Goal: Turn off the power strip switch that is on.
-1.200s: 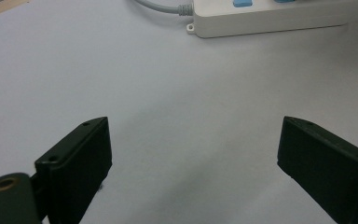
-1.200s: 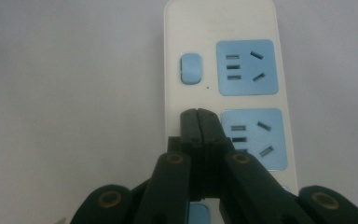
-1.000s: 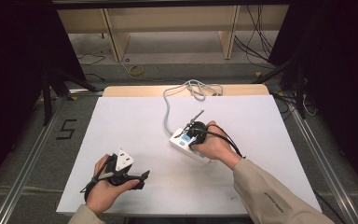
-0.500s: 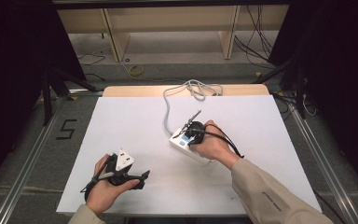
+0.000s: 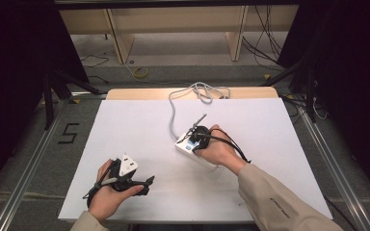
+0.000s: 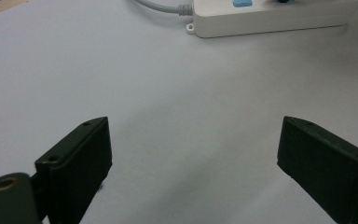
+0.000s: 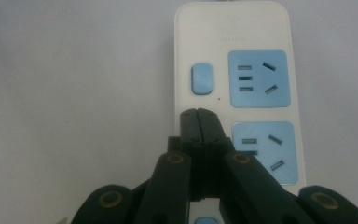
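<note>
Power strip [image 7: 235, 93] bore faint embossed writing, too blurred to read; your right tool [image 7: 198, 116] hovered closed and empty above it, left tool [image 6: 193, 158] wide open, empty.

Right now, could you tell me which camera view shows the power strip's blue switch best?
The right gripper view: the blue switch sits large and sharp on the power strip, just beyond the shut right tool. The left gripper view catches just a blue sliver at its top edge. In the high view the strip is too small to tell.

Bare white table [image 5: 125, 130] lies open on the left and far right, while the power strip [image 5: 187, 144] and its grey cable [image 5: 173, 113] block the middle toward the far edge.
</note>
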Demonstrator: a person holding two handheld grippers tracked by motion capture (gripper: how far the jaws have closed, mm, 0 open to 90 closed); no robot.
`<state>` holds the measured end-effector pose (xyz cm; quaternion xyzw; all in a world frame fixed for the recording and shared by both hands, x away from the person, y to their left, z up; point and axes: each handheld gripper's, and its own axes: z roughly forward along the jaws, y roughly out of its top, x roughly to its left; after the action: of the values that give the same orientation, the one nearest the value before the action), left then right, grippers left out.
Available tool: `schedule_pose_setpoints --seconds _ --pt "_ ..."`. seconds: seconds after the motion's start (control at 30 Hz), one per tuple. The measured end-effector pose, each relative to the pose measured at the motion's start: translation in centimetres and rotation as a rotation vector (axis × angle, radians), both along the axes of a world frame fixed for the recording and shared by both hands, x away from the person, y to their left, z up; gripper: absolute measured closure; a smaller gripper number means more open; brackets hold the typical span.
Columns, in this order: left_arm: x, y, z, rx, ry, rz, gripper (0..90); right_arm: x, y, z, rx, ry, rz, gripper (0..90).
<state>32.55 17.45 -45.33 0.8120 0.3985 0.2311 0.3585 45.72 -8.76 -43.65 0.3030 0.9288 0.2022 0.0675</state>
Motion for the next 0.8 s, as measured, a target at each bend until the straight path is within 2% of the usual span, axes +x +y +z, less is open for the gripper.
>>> schedule_pose_setpoints --seconds 0.43,0.5,0.8 --pt "0.03 -0.06 -0.02 -0.003 0.001 -0.002 9.7 0.03 -0.09 0.14 -0.011 0.007 -0.001 90.0" --pt "0.02 -0.06 -0.01 -0.002 0.001 -0.002 9.7 0.13 -0.19 0.20 -0.033 -0.010 -0.009 90.0" --pt "0.04 -0.11 -0.04 -0.003 0.000 -0.001 9.7 0.28 -0.43 0.18 -0.024 0.005 -0.015 90.0"
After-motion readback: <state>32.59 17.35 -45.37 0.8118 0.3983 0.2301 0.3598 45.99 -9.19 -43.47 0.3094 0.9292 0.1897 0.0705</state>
